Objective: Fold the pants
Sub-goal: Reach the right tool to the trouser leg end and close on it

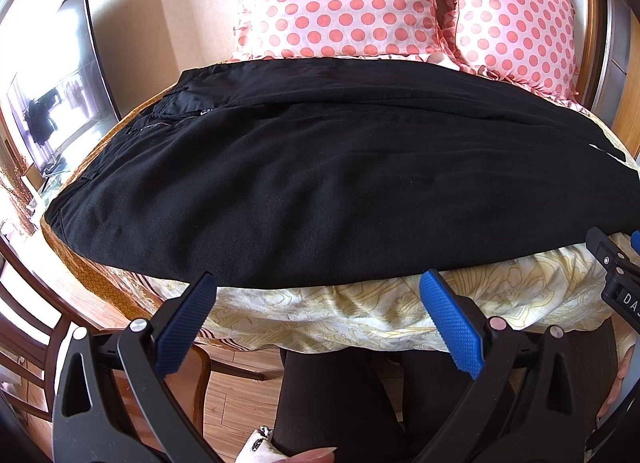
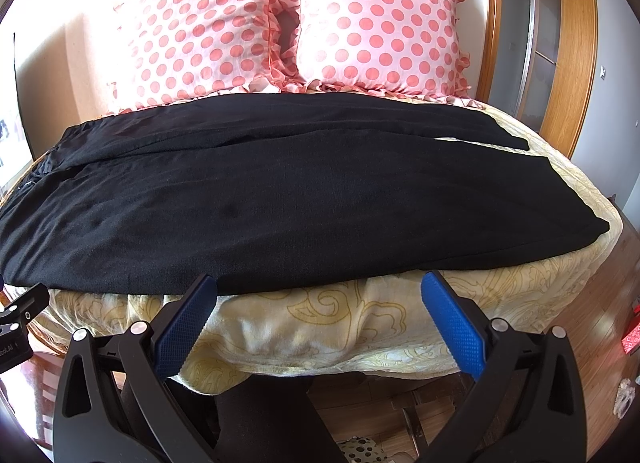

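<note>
— Left wrist view: where were the pants?

— Spread flat across the bed, lengthwise from side to side. The waist, with its zip, lay toward the bed's left edge; the leg ends reached toward the right edge. Their near hem ran along the bed's near edge, and the far side came close to two pillows at the head.

— And the left gripper?

— Its jaws stood wide apart, holding nothing, at the near edge just short of the pants. A fingertip showed at the bottom of that view.

— The right wrist view?

— Much the same. The right gripper had its jaws spread too, empty, with the blue pads just shy of the pants' near hem. The two legs parted a little toward the right edge, with bedspread showing between them. Whether either pad touched the cloth, I could not tell.
</note>
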